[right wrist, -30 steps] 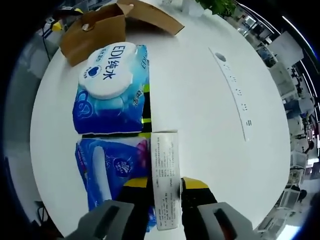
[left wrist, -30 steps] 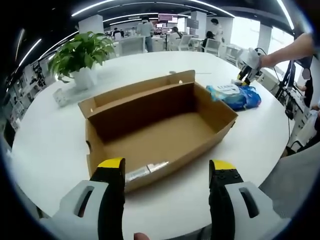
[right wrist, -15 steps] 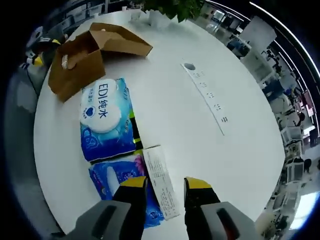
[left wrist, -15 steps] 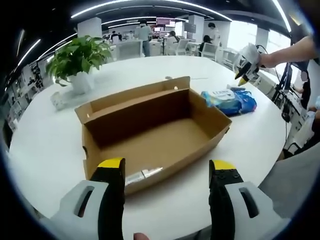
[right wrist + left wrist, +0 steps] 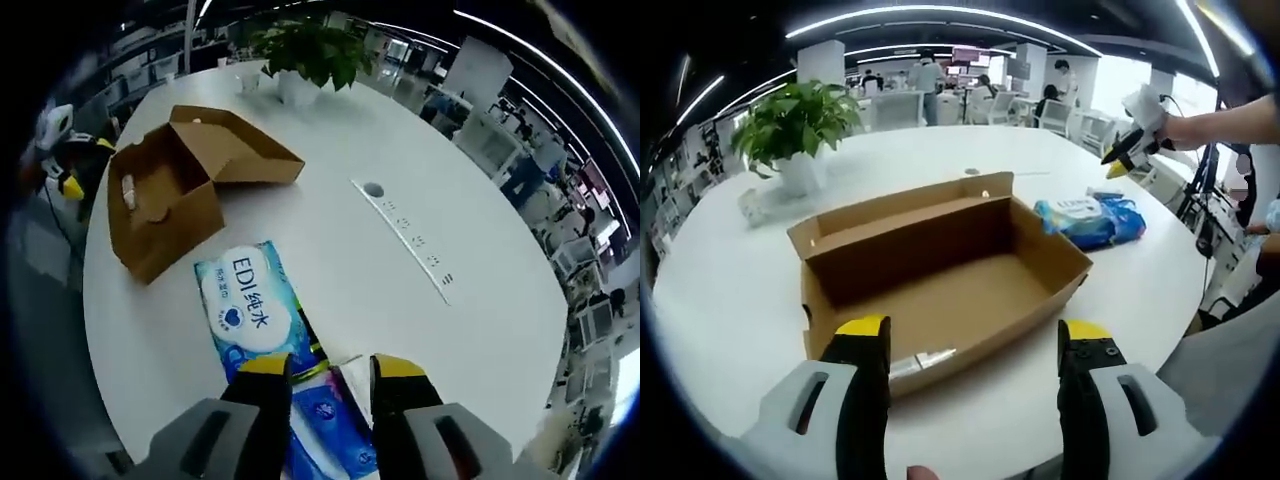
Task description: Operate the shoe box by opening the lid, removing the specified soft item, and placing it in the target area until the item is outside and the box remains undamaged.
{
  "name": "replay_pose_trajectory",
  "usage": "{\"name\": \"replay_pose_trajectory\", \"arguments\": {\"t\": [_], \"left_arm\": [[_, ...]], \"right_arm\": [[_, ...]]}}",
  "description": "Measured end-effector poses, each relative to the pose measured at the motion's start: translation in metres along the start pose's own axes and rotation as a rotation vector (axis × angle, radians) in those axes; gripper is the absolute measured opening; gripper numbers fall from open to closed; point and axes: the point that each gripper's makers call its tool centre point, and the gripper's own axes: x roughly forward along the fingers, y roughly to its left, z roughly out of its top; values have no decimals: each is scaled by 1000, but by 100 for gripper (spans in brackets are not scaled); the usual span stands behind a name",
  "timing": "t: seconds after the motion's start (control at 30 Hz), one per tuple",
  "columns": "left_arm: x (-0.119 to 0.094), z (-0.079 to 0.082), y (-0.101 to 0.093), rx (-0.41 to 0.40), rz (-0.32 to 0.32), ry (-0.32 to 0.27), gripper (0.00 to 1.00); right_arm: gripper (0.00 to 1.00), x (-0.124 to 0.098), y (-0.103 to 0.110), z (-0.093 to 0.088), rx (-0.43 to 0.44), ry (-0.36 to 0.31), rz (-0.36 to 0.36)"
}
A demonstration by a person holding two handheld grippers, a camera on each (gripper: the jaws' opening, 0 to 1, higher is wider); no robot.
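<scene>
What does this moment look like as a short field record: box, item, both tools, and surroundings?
box: cardboard shoe box, lid open, inside bare
item: blue wet wipes pack on the white table, outside the box, beside its end wall
left tool: open, holds nothing, facing the box's near wall
right tool: open, raised above the pack, not touching it
other: potted plant beyond the box; power strip set in the table
</scene>
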Motion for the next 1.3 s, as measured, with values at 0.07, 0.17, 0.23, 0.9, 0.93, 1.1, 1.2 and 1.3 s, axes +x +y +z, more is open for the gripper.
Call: {"name": "replay_pose_trajectory", "arguments": {"t": [0.07,0.17,0.23,0.9,0.93,1.1,1.2,1.3], "left_arm": [[0,1,-1,-5,-4,-6,67],[0,2,-2,-7,-9,-9,66],[-1,3,-3,-1,-9,-11,66],[0,5,-20,40,-54,-15,66],[1,5,-21,42,-58,-15,66],[1,4,-24,47,-67,-13,66],[1,4,-26,50,-72,-11,66],[1,3,-27,54,-76,-11,66]], "right_arm": [[28,-2,5,6,44,-30,-2],[28,-5,15,13,93,-69,-2],[28,-5,22,16,120,-83,3],[30,-19,81,44,466,-339,44],[30,-19,86,45,480,-354,50],[31,-18,106,50,533,-407,55],[32,-14,116,51,544,-425,57],[33,-9,131,51,550,-434,66]]}}
